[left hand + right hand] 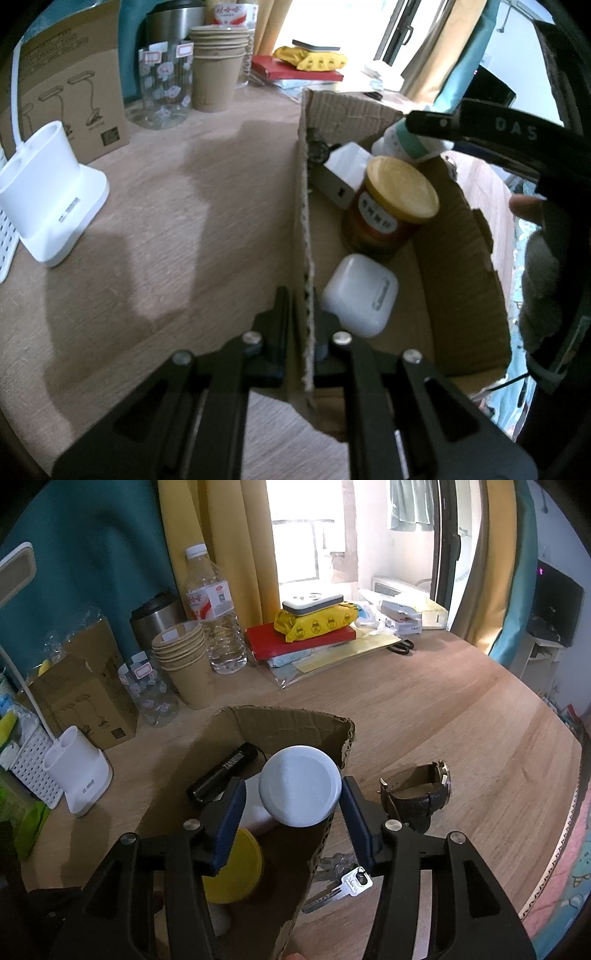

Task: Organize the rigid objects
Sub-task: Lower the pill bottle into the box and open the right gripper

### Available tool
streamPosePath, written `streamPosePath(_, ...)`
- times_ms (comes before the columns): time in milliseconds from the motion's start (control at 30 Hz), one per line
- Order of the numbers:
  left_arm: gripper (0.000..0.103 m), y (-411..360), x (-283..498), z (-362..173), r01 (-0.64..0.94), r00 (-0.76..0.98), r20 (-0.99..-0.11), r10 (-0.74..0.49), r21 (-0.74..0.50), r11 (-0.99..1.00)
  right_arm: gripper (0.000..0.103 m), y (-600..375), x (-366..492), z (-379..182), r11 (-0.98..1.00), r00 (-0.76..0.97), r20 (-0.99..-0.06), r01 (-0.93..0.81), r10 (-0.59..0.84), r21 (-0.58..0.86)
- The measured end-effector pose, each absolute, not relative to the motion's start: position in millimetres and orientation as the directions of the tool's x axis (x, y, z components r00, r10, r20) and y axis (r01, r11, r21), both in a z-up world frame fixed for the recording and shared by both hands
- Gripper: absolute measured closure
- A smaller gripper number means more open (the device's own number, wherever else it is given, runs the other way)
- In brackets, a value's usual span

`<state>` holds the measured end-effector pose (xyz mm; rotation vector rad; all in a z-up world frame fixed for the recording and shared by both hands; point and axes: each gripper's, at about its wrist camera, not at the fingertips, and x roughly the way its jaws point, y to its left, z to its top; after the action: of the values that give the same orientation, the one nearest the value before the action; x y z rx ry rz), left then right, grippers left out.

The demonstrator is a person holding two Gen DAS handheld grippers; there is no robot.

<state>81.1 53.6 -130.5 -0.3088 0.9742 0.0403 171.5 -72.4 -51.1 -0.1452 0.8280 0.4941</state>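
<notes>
White bottle (299,791) sat between the right gripper (293,812) pads over the cardboard box (295,720), gaps showing both sides, so jaws stood partly wide and not pressing on it. Left gripper (301,332) was clamped on the box's near wall, fingers narrow on the corrugated edge, with a yellow-lidded can (391,206) and white case (360,295) inside. Outside the box's right edge a watch (417,790) and keys (340,882) lay on the table (461,709), open wood beyond them to the table edge.
</notes>
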Motion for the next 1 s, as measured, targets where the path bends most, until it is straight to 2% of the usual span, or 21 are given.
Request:
streamPosePath(800, 0.094, 57, 82, -130, -0.168, 0.563, -0.819, -0.106, -0.239, 0.956, 0.047, -88, 199, -31, 0.908, 0.622, -0.694, -0.404, 0.363, 0.113)
streamPosePath(900, 0.094, 57, 82, -130, -0.168, 0.563, -0.82, -0.106, -0.239, 0.956, 0.035, -90, 207, -35, 0.911, 0.613, -0.701, -0.393, 0.364, 0.129)
streamPosePath(1000, 0.094, 57, 82, -130, -0.165, 0.563, -0.819, -0.109, -0.24, 0.957, 0.035, -89, 208, -39, 0.914, 0.623, -0.697, -0.388, 0.354, 0.117)
